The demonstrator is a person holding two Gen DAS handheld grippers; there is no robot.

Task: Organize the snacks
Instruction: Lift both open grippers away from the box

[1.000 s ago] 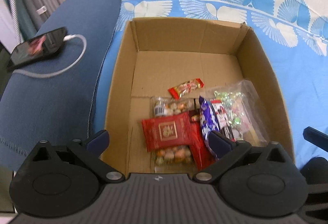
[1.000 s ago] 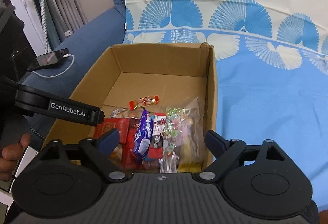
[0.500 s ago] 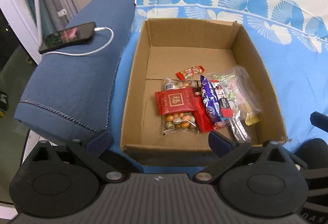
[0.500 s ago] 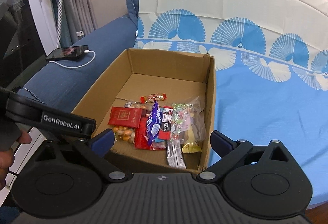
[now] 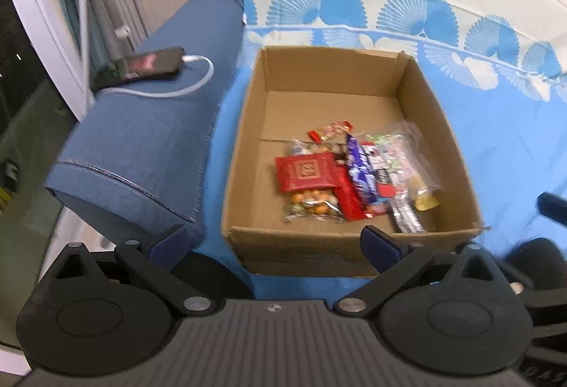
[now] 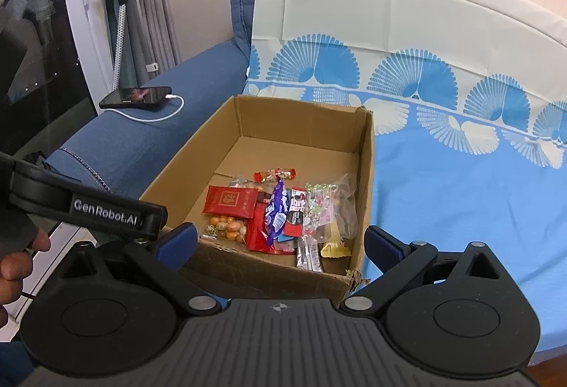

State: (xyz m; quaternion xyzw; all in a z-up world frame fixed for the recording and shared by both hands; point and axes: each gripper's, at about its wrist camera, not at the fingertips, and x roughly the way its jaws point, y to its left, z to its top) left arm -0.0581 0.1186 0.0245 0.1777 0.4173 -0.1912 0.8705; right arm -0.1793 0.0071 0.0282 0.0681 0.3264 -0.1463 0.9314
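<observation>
Cardboard box (image 5: 301,247) farther off than before

Mixed snack packets (image 5: 351,174) heaped flat in open cardboard box (image 5: 248,146)

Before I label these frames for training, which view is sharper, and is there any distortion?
Right wrist view: crisp, the white lettering on the purple snack wrapper nearly readable. Left wrist view: smeared by motion blur, so the brown cardboard box and the black phone look soft. Both views: fisheye bending, strongest toward the edges, curving the blue fan-print sofa cover.
</observation>
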